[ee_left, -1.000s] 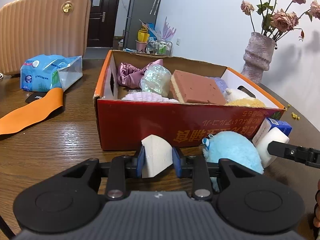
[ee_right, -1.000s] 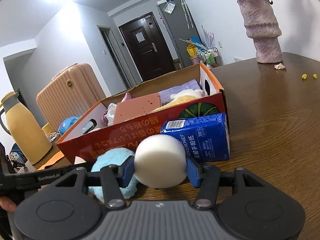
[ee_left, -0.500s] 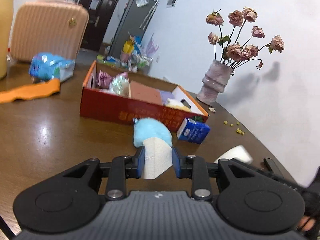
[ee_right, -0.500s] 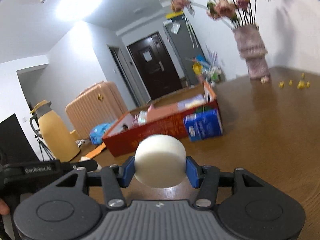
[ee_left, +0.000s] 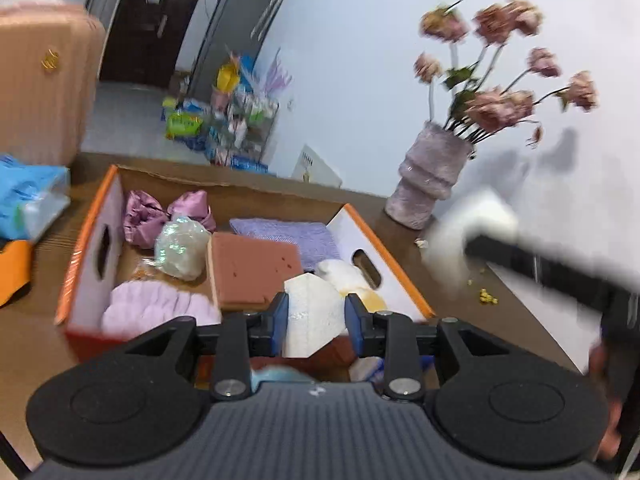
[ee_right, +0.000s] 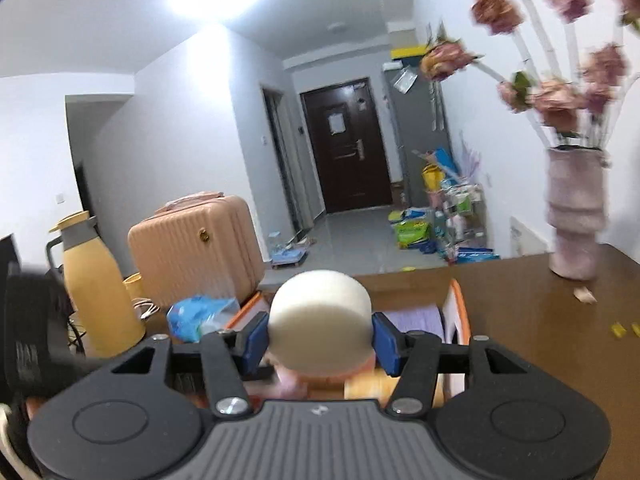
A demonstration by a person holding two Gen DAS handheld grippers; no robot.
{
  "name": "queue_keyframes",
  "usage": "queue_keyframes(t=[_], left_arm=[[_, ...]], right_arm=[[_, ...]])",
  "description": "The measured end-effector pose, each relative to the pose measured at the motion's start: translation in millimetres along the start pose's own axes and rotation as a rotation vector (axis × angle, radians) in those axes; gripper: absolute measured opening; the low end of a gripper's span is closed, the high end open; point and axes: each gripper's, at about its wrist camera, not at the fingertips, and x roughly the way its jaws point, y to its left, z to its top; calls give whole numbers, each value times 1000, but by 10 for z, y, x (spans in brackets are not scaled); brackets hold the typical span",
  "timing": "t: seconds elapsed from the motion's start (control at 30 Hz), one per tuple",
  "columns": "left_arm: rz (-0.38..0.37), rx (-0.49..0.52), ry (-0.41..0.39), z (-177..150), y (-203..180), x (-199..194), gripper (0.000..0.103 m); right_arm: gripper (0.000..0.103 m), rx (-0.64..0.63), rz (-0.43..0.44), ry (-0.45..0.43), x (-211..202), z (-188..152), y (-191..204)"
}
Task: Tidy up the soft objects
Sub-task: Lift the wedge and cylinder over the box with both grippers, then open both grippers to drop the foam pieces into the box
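Sponges (ee_left: 311, 316) (ee_right: 319, 322) clamped between both jaws

Wooden table (ee_left: 500, 300) bearing cardboard box (ee_left: 90, 256), vase (ee_left: 430, 184)

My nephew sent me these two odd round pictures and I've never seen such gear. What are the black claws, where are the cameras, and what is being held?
No robot here: a person holds a hand-held claw in each hand, each with a fisheye camera looking along its fingers. In the left view, the left claw grips a white angular sponge above an orange cardboard box of soft things: brown sponge, purple cloth. In the right view, the right claw grips a round white sponge. The box sits on a wooden table with a vase.
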Motion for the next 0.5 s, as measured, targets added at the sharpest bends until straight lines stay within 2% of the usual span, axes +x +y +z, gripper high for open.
queue_keyframes(t=[0.1,0.17,0.23,0.27,0.33,0.43,0.5], left_arm=[[-3,-20,84,65,149,395,33],[-3,-39,130,83,247,566,43],[-21,-64,145,128,366,666,62],[-20,-68,149,162,414,697,66],[-3,-70,135,235,503,695,73],[20,-88,69,364,675,589,81],[42,-114,37,434,798,531,82]], right_arm=[[54,17,16,49,609,313,-167],[54,11,24,93,1025,423,-225],[54,7,25,141,1425,467,-253],[55,5,33,161,1583,474,-260],[57,-1,50,203,1924,460,-264],[72,-26,60,253,2277,363,-203],[74,-31,41,272,2398,291,-188]])
